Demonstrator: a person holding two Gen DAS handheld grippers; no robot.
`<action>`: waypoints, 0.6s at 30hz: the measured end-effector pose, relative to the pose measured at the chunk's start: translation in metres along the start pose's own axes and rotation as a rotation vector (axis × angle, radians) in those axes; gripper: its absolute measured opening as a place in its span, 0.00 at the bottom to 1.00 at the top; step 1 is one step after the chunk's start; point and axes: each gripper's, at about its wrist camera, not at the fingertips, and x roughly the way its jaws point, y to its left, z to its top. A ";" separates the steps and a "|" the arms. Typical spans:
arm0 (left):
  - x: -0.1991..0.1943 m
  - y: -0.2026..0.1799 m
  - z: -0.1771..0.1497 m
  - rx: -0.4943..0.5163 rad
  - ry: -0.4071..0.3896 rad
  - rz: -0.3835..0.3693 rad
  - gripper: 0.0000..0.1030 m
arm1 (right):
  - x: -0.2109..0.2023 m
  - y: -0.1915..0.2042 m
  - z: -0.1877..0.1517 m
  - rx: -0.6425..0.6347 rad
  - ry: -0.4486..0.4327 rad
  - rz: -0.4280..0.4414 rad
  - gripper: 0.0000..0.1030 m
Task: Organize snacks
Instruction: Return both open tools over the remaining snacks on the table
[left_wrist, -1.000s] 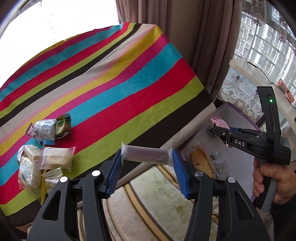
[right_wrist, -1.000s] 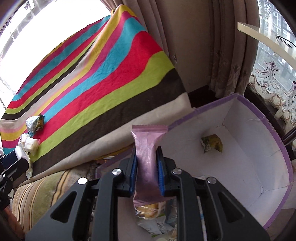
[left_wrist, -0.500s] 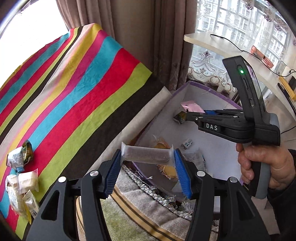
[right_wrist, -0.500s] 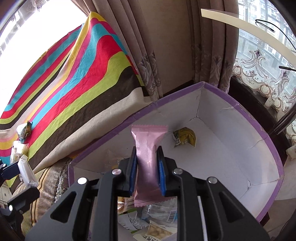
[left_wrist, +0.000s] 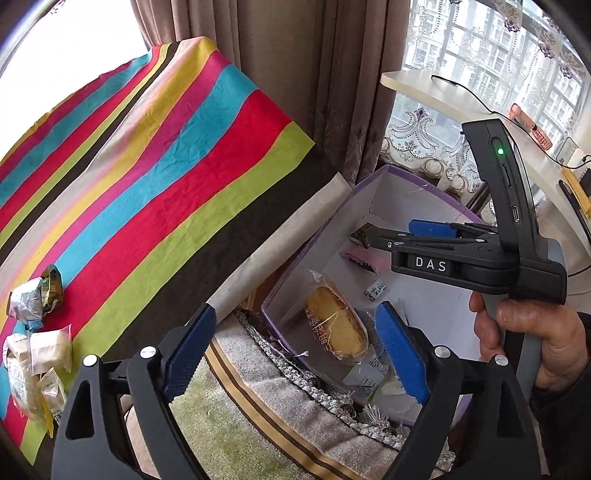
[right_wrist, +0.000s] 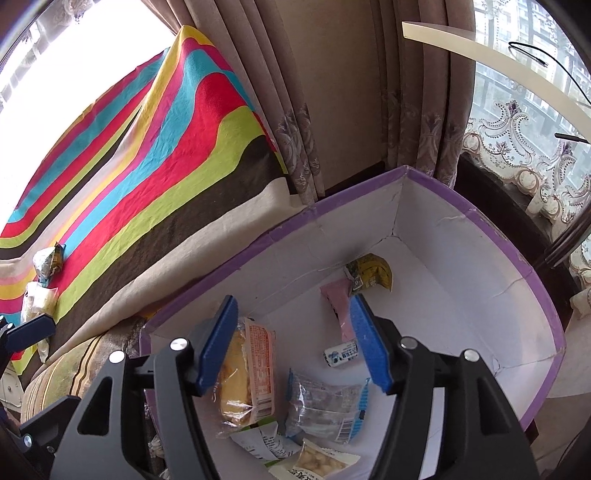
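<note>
**A lived-in room at home, by the window**

Heavy brown pleated curtains (right_wrist: 343, 92) hang beside white lace sheers with embroidered scrolls (right_wrist: 517, 147). A bright, multicoloured striped cloth (left_wrist: 147, 177) covers the table, with wrapped snacks (left_wrist: 33, 332) loose on it. A purple-edged white cardboard box (right_wrist: 461, 258) sits on a striped, fringed woven cushion (left_wrist: 277, 413). Apartment blocks (left_wrist: 480, 55) show through the window.

Left gripper (left_wrist: 291, 354) jaws opening, empty, above the purple-rimmed box (left_wrist: 373, 179) of snacks
</note>
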 end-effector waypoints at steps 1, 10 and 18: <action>0.000 0.002 0.000 -0.008 -0.001 -0.001 0.83 | 0.000 0.001 0.000 -0.001 0.000 0.000 0.64; -0.005 0.025 0.000 -0.116 -0.020 -0.010 0.83 | -0.002 0.013 0.001 -0.032 0.005 0.005 0.66; -0.014 0.060 -0.007 -0.224 -0.048 0.015 0.83 | -0.003 0.036 0.002 -0.077 0.008 0.023 0.69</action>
